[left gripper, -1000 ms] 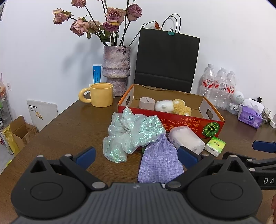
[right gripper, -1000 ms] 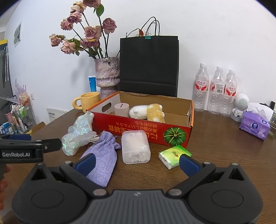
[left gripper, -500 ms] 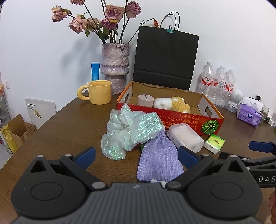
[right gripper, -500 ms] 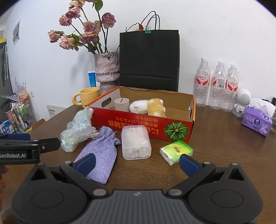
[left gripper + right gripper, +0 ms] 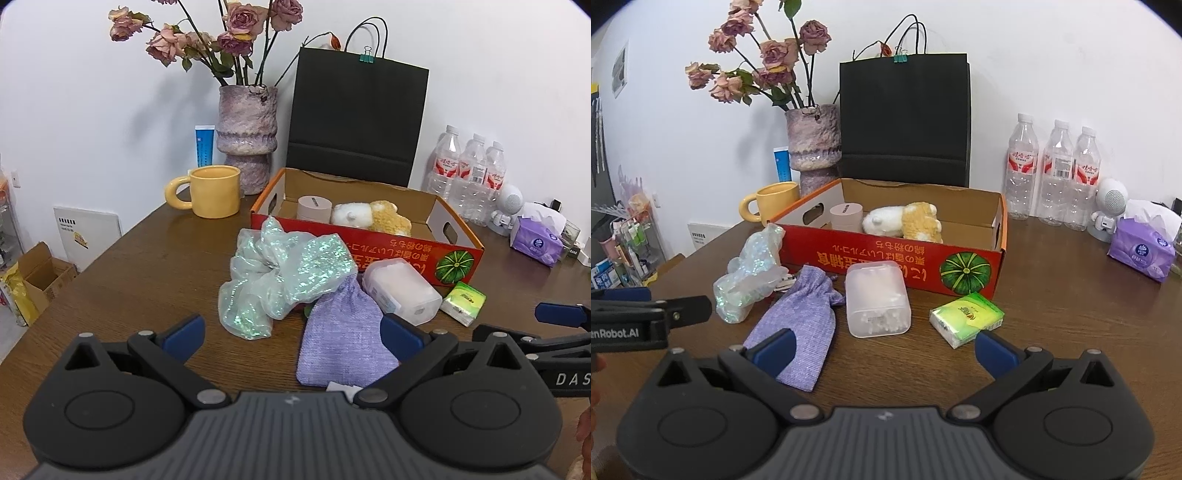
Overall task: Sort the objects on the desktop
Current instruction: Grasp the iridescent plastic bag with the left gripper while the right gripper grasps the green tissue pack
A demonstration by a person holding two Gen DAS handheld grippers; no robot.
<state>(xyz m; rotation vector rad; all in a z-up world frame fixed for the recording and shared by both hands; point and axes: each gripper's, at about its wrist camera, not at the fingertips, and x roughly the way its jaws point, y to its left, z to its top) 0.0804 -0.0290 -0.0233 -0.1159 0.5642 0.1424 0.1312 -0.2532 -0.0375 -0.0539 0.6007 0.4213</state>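
Both grippers have eased back; left gripper (image 5: 291, 334) and right gripper (image 5: 884, 349) hover with jaws released, before the purple pouch (image 5: 798, 325).

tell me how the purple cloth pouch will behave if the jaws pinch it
The purple cloth pouch lies flat and soft-looking, so it will probably sag and fold when lifted. Its woven surface should grip well. It looks light; its contents cannot be seen.

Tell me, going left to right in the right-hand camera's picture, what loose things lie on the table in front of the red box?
Shiny iridescent bag → purple pouch → clear plastic box → green tissue pack.
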